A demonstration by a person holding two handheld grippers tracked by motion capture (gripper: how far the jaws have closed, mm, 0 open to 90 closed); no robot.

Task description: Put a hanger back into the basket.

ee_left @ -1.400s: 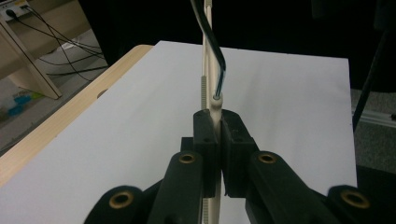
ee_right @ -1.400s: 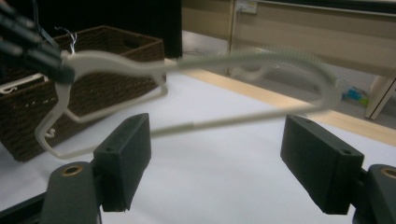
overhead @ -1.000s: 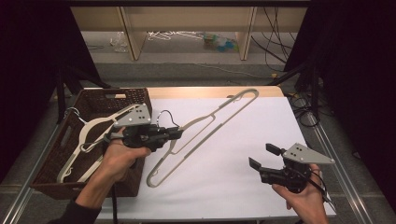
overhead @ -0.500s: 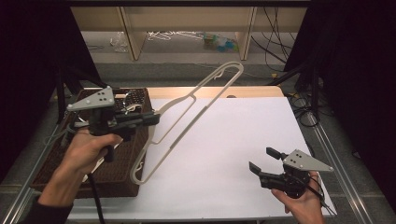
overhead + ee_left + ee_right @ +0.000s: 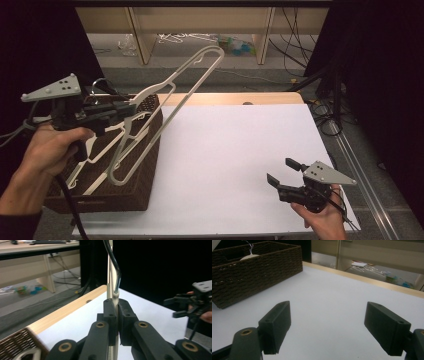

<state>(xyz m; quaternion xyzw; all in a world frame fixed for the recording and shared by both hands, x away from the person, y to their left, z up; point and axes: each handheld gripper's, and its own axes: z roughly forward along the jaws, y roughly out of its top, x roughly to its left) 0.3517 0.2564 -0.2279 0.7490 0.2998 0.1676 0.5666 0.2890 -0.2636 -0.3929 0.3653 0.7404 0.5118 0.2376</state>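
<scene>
A white plastic hanger [image 5: 156, 90] with a metal hook hangs in the air, tilted, its low end over the wicker basket [image 5: 135, 187] and its far end raised toward the table's back. My left gripper [image 5: 126, 108] is shut on it above the basket. In the left gripper view the jaws [image 5: 116, 308] pinch the hanger's neck, and the metal hook [image 5: 115, 267] curves up from there. My right gripper [image 5: 282, 171] rests low at the table's front right, open and holding nothing, with its jaws [image 5: 332, 325] spread wide over the white tabletop.
The dark brown basket [image 5: 257, 270] stands at the table's left edge and holds other white hangers [image 5: 92, 152]. The white tabletop [image 5: 240, 135] has a wooden strip along its back edge. Shelving, loose hangers and cables lie on the floor beyond.
My left gripper has lifted the hanger off the table and carried it left and up, over the basket. The right gripper has stayed in place, open.
</scene>
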